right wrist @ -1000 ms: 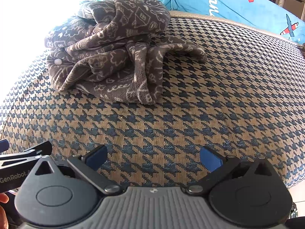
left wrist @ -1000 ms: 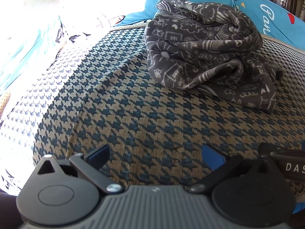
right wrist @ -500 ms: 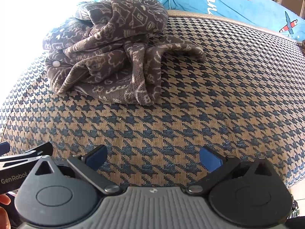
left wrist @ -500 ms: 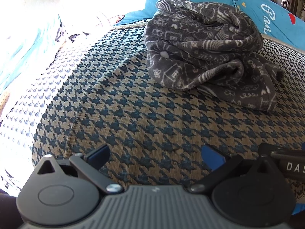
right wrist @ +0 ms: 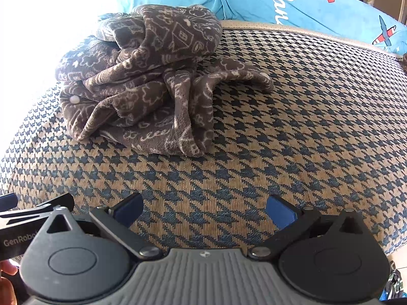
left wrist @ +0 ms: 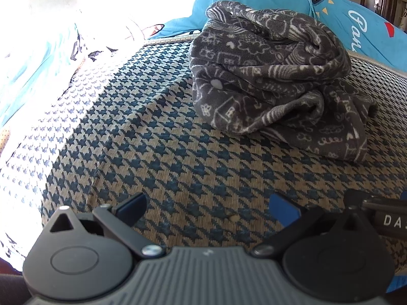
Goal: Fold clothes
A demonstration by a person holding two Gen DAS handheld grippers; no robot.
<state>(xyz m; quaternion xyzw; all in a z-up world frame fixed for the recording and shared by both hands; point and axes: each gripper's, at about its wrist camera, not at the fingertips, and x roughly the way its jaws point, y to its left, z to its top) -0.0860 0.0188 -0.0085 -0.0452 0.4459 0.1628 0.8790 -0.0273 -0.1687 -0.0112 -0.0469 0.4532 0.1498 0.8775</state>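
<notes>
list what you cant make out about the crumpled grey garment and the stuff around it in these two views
- Grey patterned garment: its type and underside, hidden by its own folds in both views.
- Blue printed fabric: lettering cut off by the garment and frame edge.
- Far-left bedding: overexposed in the left wrist view.

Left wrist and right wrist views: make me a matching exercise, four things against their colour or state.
Things:
1. fleece garment
2. houndstooth cover
3. pillow
4. left gripper

States:
A. bright blue with white lettering
B. open, holding nothing
C. navy and tan weave
D. crumpled in a heap, grey with pale doodles

Pairs: 1-D, 2-C, 3-A, 4-B
</notes>
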